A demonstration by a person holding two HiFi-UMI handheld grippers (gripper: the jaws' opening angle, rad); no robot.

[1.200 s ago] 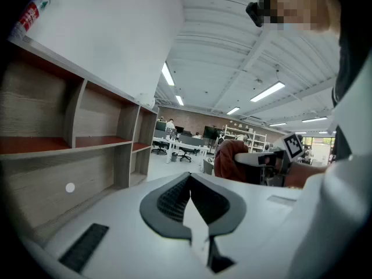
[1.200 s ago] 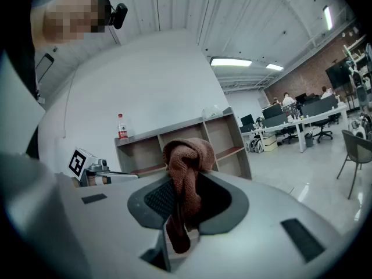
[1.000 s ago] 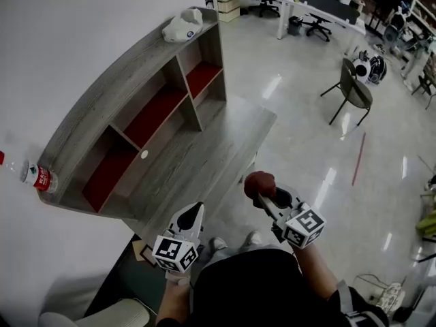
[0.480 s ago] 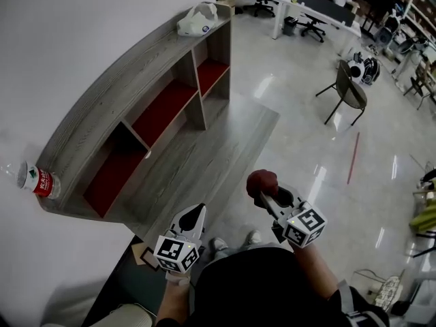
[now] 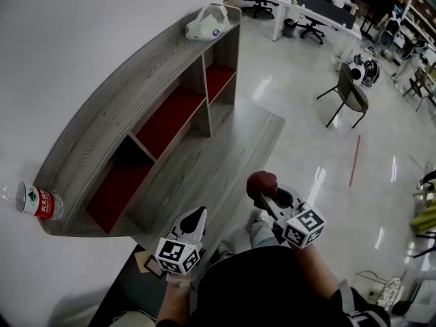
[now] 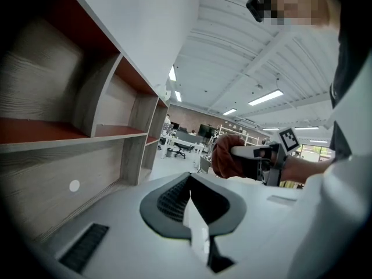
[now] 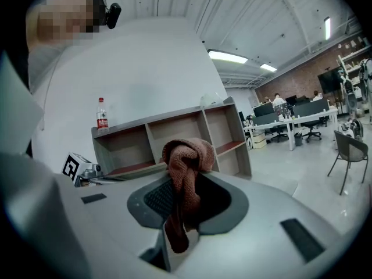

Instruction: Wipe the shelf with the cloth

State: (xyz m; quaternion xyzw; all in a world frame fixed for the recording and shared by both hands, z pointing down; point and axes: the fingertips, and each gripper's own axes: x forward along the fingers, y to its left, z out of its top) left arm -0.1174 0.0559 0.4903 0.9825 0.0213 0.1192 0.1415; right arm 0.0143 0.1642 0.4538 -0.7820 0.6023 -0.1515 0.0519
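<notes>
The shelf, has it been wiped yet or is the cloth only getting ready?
Only getting ready. Done: the cloth is picked up, pinched in the shut right gripper. In hand: it hangs in the air in front of the shelf, touching no board. The left gripper is shut and empty. Left: all the wiping, and the bottle and white object on top may be in the way.

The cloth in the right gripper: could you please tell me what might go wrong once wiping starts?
The cloth is a bunched wad pinched in the right gripper; dragged over the shelf, it may pull free. The bottle stands at the end of the shelf top; a sweep there could knock it off.
</notes>
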